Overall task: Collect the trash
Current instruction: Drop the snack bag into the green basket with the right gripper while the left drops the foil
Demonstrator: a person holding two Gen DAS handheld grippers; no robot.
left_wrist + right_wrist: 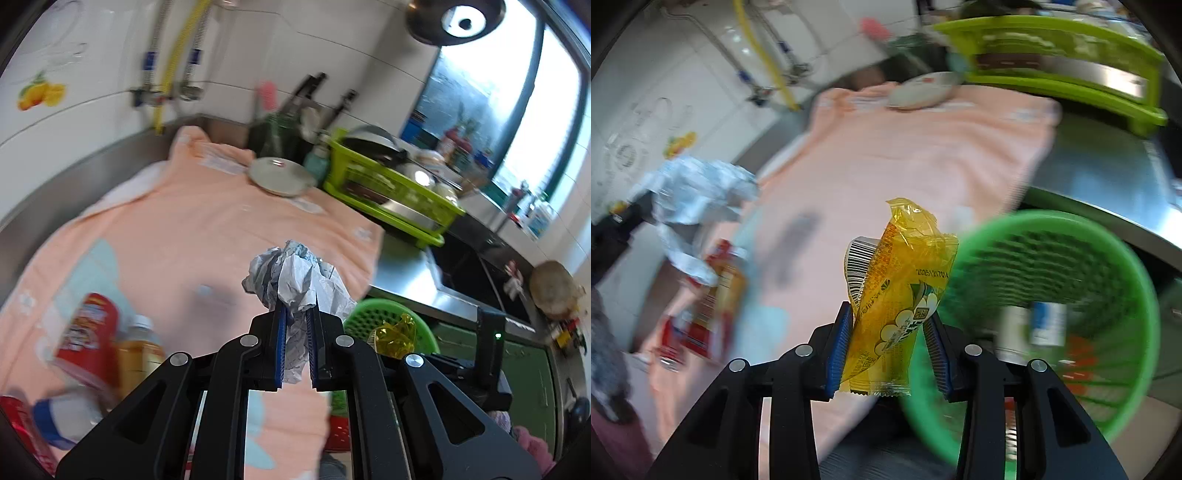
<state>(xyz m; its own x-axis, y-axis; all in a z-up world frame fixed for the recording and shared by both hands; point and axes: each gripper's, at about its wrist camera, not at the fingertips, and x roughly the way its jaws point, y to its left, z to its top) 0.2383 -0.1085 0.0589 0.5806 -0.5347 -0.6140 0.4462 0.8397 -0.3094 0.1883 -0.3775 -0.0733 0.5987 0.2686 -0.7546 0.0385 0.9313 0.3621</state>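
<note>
My left gripper (pixel 297 314) is shut on a crumpled grey-white paper wad (pixel 295 277), held above the peach cloth (pixel 184 229). The wad also shows in the right wrist view (pixel 698 192). My right gripper (pixel 888 314) is shut on a yellow snack wrapper (pixel 901 280), held beside the green trash basket (pixel 1126 266). The basket (pixel 388 314) and wrapper (pixel 393 338) also show in the left wrist view, below the counter edge. A white and blue item (pixel 1038 325) lies inside the basket. A red snack packet (pixel 90 332) and a small bottle (pixel 140 350) lie on the cloth at left.
A round lid (pixel 280 175) sits at the cloth's far end. A lime dish rack (pixel 391 188) with pans stands beside it. A steel sink (pixel 469 266) lies to the right. Pipes run down the tiled wall (pixel 92 122) behind.
</note>
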